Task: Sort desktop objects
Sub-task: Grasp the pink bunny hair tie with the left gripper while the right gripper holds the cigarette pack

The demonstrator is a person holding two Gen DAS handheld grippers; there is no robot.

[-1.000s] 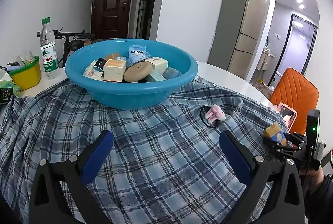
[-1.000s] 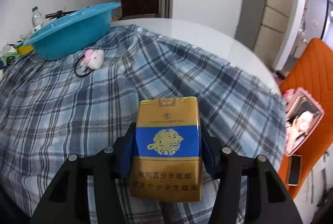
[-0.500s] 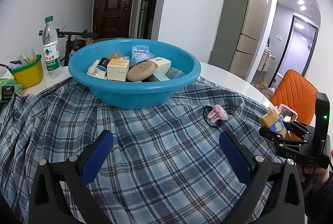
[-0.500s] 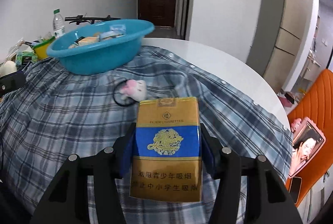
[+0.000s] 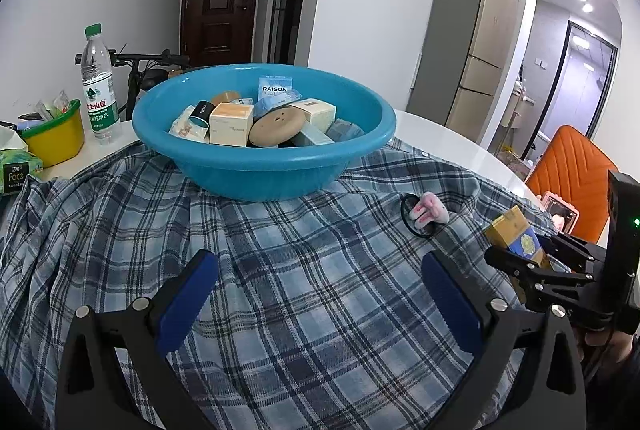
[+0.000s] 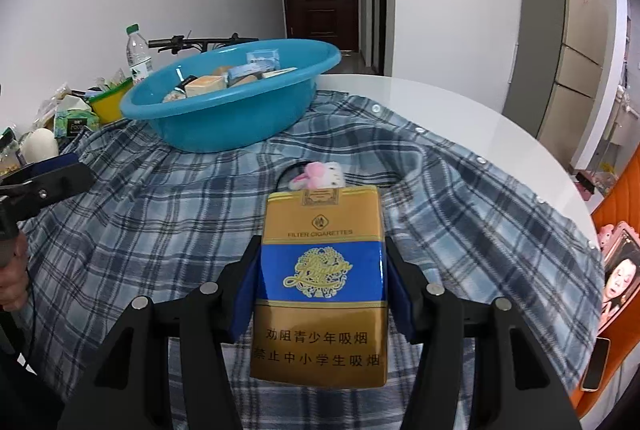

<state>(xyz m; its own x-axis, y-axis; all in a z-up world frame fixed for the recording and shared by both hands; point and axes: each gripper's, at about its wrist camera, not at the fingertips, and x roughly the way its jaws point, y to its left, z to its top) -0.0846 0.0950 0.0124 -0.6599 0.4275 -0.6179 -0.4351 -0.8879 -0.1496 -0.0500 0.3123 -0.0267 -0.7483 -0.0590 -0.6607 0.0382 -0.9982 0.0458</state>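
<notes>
Plaid cloth [image 6: 160, 230] covered the round table, blue basin [image 5: 264, 166] upper centre of frame, right gripper [image 6: 320, 282] clamped on a cigarette pack [image 6: 320, 290] lower centre, left gripper [image 5: 316, 294] spread wide, empty.

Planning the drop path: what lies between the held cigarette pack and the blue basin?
In the right wrist view, only the pink plush hair tie on the plaid shirt lies between cigarette pack and basin.

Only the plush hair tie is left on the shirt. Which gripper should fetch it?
Left gripper, probably: its fingers are open and empty, while the right gripper is shut on the cigarette pack. Hair tie lies ahead.
</notes>
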